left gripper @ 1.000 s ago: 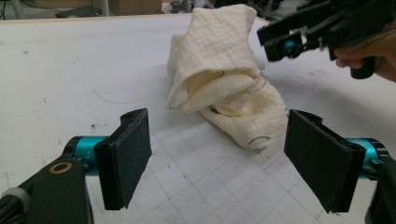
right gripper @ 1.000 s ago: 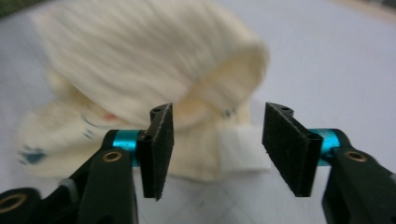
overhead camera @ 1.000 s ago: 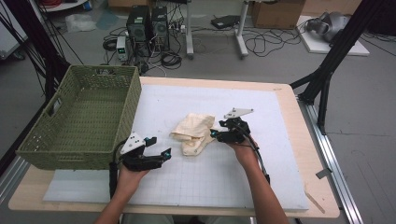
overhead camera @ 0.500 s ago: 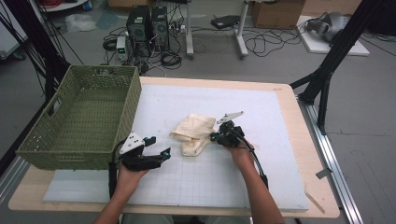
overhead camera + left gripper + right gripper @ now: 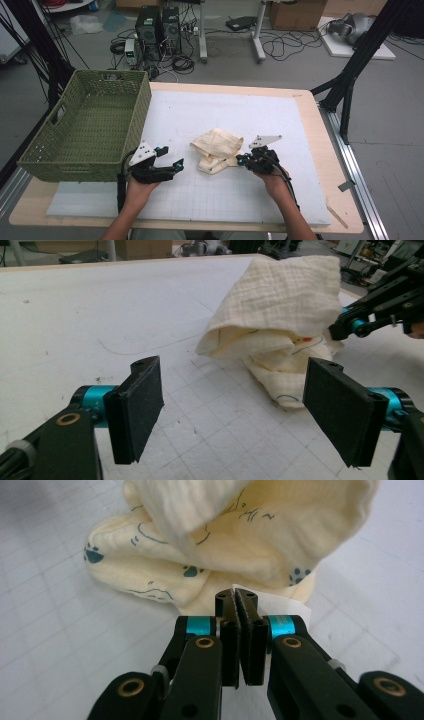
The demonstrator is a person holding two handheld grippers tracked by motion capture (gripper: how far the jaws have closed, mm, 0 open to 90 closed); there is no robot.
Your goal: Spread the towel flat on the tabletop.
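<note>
Right gripper (image 5: 239, 597) jaws clamped on the cloth's (image 5: 217, 146) near-right edge to lift a fold; left gripper (image 5: 170, 157) jaws apart, waiting beside the basket (image 5: 85, 132) on the surface (image 5: 280, 115).

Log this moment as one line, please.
right tool: shut on cloth edge | left tool: open, short of cloth | basket: left

One cream cloth (image 5: 216, 148) with small blue paw prints is lying in the middle of the counter (image 5: 300, 105). One green woven basket (image 5: 90, 125) is standing at the left side of the counter. Two grippers are showing at the near edge: the left gripper (image 5: 170, 159) and the right gripper (image 5: 241, 160), each one having two black jaws. On the far floor, two dark computer towers (image 5: 159, 25) are standing together.
</note>
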